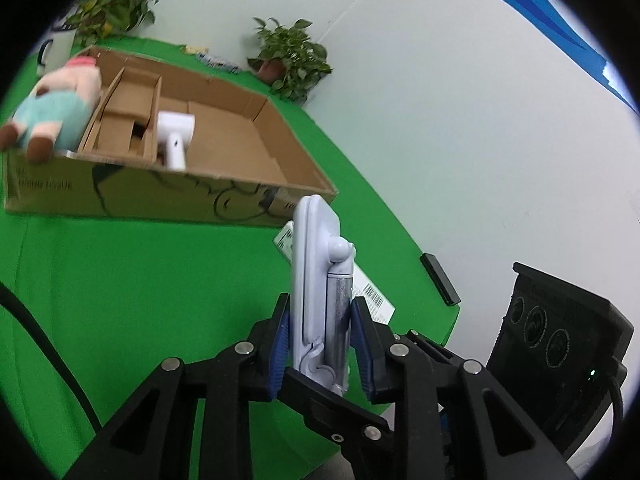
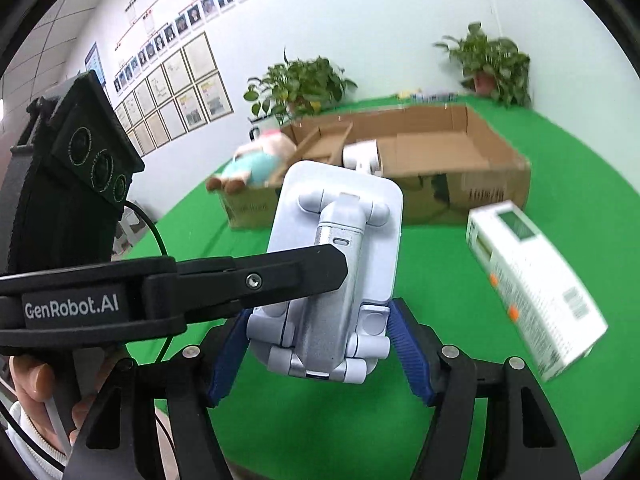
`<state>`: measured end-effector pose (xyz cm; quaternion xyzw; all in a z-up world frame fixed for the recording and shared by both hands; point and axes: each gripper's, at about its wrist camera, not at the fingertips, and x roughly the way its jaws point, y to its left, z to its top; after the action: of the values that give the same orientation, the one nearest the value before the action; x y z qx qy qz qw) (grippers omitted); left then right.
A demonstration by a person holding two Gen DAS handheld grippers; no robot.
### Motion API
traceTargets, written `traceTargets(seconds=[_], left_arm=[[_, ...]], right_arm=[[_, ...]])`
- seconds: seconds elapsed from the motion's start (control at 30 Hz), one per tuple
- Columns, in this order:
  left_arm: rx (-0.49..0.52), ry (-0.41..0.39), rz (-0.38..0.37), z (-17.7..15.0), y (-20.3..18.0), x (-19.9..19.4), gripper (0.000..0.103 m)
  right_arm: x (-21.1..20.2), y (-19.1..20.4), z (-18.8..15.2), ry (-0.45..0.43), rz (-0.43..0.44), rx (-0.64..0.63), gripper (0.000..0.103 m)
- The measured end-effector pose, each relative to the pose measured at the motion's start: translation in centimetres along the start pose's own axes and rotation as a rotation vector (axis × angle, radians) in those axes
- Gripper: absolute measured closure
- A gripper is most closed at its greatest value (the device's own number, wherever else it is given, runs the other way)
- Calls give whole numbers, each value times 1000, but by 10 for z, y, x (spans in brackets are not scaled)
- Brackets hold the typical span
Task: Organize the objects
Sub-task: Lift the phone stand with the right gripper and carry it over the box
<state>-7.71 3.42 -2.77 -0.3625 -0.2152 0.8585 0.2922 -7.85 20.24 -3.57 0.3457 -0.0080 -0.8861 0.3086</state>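
Stand clamped in left gripper w/ right gripper apart around it

Beyond my work area, two leafy green potted plants stand at the far edge of the green cloth-covered table, against a pale wall. I see rows of small portrait photographs strung above a grid of framed certificates on the left. A blue painted swoosh crosses the wall's upper right. A grey-white mug sits beside one plant.
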Motion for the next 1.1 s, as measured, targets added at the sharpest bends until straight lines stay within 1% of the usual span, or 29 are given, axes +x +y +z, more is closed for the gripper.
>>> traceTargets(seconds=[0.23, 0.47, 0.6, 0.87, 1.0, 1.1], left_arm=[[47, -33, -8, 28, -12, -3, 76], [71, -63, -15, 59, -15, -2, 76], [74, -68, -7, 75, -14, 1, 76], [51, -56, -11, 116, -2, 15, 76], [-21, -21, -26, 150, 11, 27, 76], [-59, -3, -17, 173, 19, 39, 76]], right_arm=[[-13, -2, 30, -49, -11, -20, 38], [-12, -3, 63, -72, -18, -51, 39], [-10, -4, 83, -80, -21, -61, 39], [10, -11, 126, -52, -26, -60, 39], [29, -19, 159, -11, -34, -73, 39], [45, -28, 188, 25, -26, -78, 39]])
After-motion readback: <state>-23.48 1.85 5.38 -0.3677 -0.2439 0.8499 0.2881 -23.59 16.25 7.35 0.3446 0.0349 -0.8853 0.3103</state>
